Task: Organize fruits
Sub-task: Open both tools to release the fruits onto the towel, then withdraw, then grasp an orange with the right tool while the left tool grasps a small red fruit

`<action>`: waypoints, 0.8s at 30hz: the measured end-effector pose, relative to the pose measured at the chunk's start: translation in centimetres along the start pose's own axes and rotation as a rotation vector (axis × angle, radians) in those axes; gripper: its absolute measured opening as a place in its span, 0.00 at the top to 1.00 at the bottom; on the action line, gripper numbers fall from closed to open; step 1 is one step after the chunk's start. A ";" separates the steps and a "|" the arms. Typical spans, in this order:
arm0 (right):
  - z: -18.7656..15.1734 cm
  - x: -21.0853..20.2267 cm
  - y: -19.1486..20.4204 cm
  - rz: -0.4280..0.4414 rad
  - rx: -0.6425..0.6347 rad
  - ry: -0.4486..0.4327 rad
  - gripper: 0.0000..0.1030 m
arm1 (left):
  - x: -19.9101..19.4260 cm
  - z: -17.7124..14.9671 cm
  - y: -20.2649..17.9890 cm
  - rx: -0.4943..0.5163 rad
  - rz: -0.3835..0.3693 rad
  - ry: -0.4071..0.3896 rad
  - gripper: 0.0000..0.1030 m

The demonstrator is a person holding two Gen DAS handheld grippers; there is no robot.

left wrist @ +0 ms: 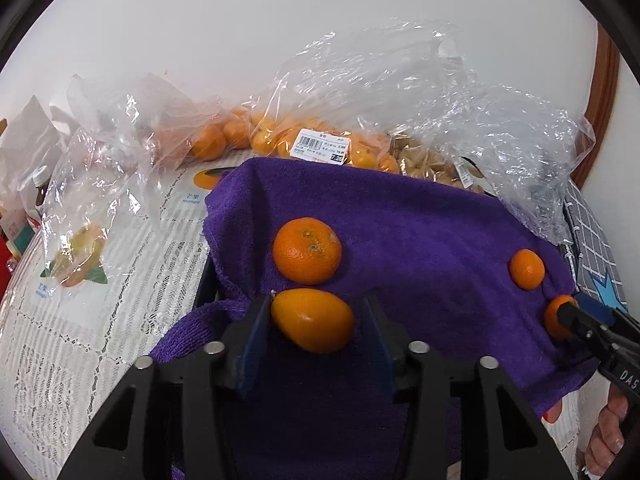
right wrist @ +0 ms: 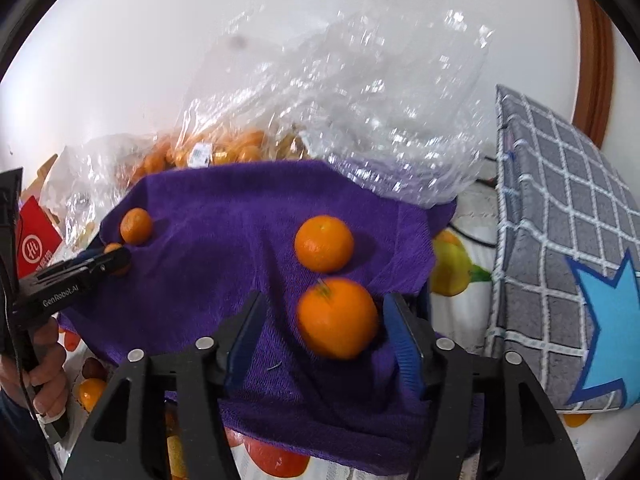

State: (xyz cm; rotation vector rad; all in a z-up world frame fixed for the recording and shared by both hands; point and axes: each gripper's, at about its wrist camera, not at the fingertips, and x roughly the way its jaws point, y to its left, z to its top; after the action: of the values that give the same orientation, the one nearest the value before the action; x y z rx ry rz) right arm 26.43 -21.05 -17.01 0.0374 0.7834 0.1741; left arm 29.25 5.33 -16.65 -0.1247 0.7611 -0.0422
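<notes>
Plastic bags [left wrist: 360, 92] behind oranges [left wrist: 307, 250] on purple towel [left wrist: 420, 232].

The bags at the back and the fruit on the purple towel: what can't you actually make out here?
- Price label on the clear bag: print too small, left wrist view.
- Orange by the right gripper: half hidden behind its finger.
- Orange between the right gripper's fingers: motion-blurred, contact unclear.
- Oval fruit at the left gripper: grip unclear.

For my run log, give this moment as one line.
left gripper: open around oval fruit | right gripper: open around orange | purple towel
</notes>
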 end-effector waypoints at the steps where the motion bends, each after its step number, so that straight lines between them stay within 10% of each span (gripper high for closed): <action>1: 0.1 -0.5 0.0 -0.008 0.002 -0.015 0.38 | -0.1 0.0 0.0 -0.004 -0.002 -0.007 0.44; 10: -0.4 -5.9 1.7 -0.030 -0.012 -0.140 0.38 | -3.5 -0.9 1.4 -0.072 -0.050 -0.150 0.42; 24: -9.5 -8.5 5.3 0.128 -0.027 0.019 0.51 | -10.1 -6.1 3.3 -0.066 -0.077 -0.198 0.40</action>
State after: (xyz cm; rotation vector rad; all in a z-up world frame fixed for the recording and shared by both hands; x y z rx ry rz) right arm 13.06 -17.54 -17.32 0.0602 0.7981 0.3070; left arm 17.72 8.79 -14.57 -0.2181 0.5595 -0.0767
